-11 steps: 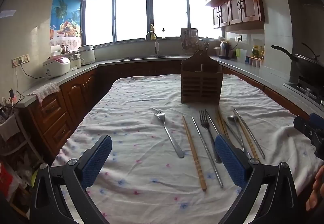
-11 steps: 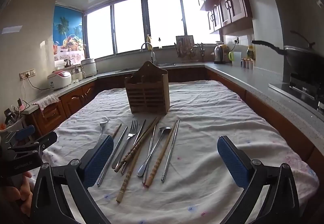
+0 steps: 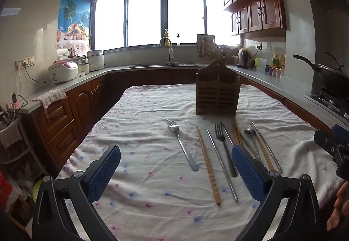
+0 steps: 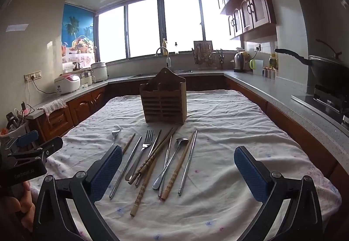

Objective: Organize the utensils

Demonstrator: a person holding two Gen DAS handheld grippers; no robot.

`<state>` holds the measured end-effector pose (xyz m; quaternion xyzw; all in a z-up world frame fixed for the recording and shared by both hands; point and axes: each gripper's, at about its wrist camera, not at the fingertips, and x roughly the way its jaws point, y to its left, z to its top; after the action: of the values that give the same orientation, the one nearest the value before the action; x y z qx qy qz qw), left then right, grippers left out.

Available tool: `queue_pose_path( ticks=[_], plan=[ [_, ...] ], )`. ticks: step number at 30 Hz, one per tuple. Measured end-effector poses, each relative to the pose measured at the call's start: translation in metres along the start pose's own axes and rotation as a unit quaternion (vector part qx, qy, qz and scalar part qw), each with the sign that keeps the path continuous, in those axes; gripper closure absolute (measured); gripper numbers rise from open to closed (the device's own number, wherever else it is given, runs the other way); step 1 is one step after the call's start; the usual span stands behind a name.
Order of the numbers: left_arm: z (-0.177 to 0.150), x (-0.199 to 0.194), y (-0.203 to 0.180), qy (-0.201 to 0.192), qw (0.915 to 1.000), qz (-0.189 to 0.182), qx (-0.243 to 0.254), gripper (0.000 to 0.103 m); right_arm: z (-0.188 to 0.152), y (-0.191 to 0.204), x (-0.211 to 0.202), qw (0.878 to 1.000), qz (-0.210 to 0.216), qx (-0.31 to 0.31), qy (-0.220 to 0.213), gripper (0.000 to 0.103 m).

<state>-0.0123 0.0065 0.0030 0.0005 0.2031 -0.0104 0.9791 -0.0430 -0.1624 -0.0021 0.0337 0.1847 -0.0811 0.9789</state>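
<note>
A wooden slatted utensil holder stands upright on the cloth-covered table. In front of it lie forks, a spoon, wooden chopsticks and metal chopsticks, spread side by side. My left gripper is open and empty above the near cloth, left of most utensils. My right gripper is open and empty, hovering over the near ends of the utensils.
Kitchen counters wrap around the table. A rice cooker sits at the left, a sink at the back, a wok on the stove at the right. Each gripper shows at the edge of the other's view.
Both grippers have shifted only slightly; the utensils and holder lie as before.
</note>
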Motion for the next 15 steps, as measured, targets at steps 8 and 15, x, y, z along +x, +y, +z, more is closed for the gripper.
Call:
queue_pose_path(
  ticks=[8, 15],
  plan=[
    [-0.0007, -0.0012, 0.0012, -0.005, 1.0, 0.004, -0.002, 0.001, 0.0006, 0.0026, -0.0004, 1.0, -0.006, -0.001, 0.0, 0.0],
    [0.002, -0.0018, 0.0021, -0.004, 1.0, 0.006, -0.006, 0.001, 0.0005, 0.0012, 0.0021, 1.0, -0.002, -0.001, 0.005, 0.0]
  ],
)
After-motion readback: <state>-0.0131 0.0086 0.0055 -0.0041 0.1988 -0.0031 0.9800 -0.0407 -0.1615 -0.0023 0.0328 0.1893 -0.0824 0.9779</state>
